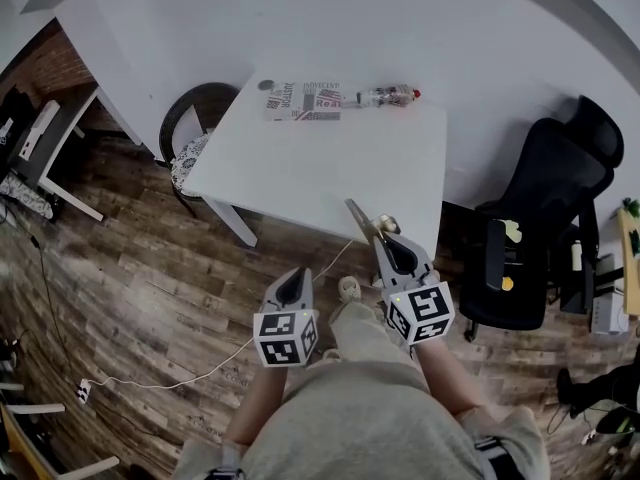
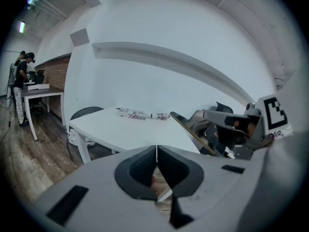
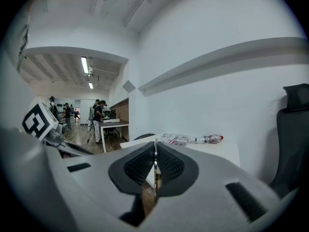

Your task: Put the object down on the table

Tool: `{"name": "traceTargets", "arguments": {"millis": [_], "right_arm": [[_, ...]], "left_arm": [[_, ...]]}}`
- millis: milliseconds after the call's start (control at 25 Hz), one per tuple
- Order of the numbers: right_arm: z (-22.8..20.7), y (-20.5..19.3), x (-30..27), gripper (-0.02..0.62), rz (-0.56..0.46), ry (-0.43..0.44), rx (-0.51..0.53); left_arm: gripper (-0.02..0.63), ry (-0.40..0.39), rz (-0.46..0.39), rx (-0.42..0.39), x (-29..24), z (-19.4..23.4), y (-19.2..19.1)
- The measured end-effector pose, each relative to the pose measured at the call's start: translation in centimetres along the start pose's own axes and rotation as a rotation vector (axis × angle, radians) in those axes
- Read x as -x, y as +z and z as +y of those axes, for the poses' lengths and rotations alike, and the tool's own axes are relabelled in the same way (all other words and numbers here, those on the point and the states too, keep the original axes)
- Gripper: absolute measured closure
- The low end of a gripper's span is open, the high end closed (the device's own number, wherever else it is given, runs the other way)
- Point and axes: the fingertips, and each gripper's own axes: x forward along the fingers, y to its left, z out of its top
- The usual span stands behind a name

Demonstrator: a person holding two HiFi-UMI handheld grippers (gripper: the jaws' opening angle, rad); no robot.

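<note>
My right gripper is shut on a thin, flat, brownish strip. The strip juts forward and left from the jaws, above the near edge of the white table. In the right gripper view only its thin edge shows between the pads. From the left gripper view the strip slants up to the left out of the right gripper. My left gripper hangs lower and to the left, off the table over the wooden floor. Its jaws are shut with nothing between them.
A printed packet and a plastic bottle with a red cap lie at the table's far edge. A black office chair stands to the right, and a round dark chair is at the table's left corner. A cable runs across the floor. People stand far back.
</note>
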Motion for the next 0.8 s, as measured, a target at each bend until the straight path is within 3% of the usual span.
{"name": "traceTargets", "arguments": {"millis": [800], "right_arm": [[-7.4, -3.9, -12.7, 0.580, 0.101, 0.034, 0.012]], "left_arm": [[0.597, 0.015, 0.043, 0.012, -10.0, 1.5, 3.2]]}}
